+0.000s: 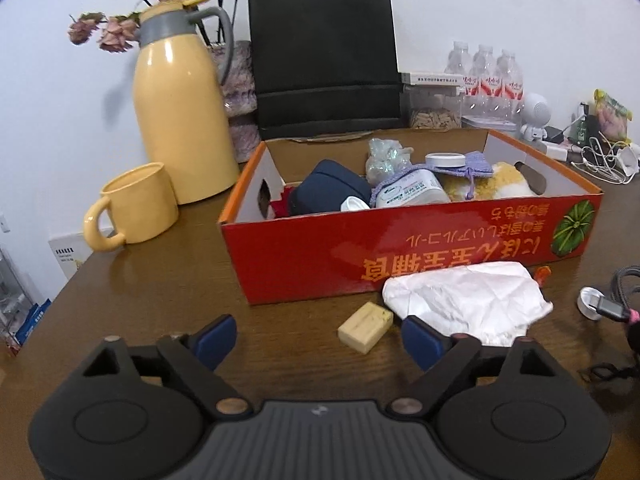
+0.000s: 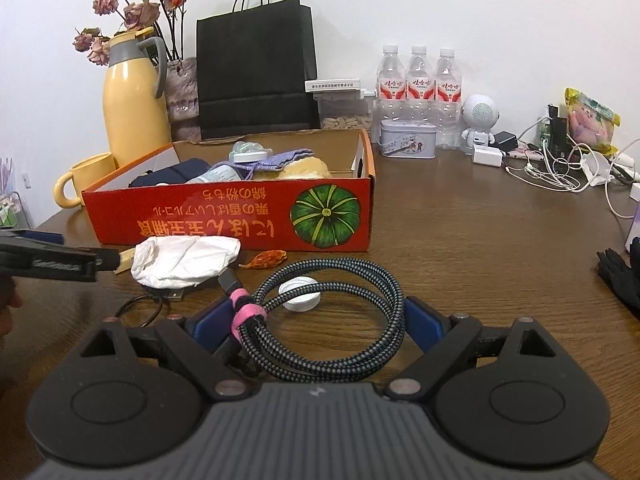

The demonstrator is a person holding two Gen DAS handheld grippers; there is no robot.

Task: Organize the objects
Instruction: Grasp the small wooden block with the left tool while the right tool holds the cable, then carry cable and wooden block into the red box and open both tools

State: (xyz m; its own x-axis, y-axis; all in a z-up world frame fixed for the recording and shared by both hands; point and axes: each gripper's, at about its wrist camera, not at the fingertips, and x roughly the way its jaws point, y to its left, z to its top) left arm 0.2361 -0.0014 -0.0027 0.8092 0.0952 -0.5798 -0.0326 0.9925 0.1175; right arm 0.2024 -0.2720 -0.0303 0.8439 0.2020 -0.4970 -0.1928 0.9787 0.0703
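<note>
A red cardboard box (image 1: pixel 400 248) (image 2: pixel 224 220) holds several small items. In front of it lie a crumpled white wrapper (image 1: pixel 464 300) (image 2: pixel 184 258) and a beige block (image 1: pixel 365 328). My left gripper (image 1: pixel 319 342) is open; the block lies just past its fingertips, untouched. A coiled braided cable (image 2: pixel 340 360) with a pink tie rests on the table between the fingers of my right gripper (image 2: pixel 318 327), which is open and does not press on it. A white round cap (image 2: pixel 300 294) sits inside the coil. The left gripper (image 2: pixel 60 260) also shows at the left edge of the right wrist view.
Behind the box stand a yellow jug (image 1: pixel 180 120), a yellow mug (image 1: pixel 136 208) and a black paper bag (image 2: pixel 252 68). Water bottles (image 2: pixel 420 80), a tin (image 2: pixel 408 144), a white speaker (image 2: pixel 480 120) and tangled chargers (image 2: pixel 560 168) fill the back right. A black glove (image 2: pixel 620 276) lies far right.
</note>
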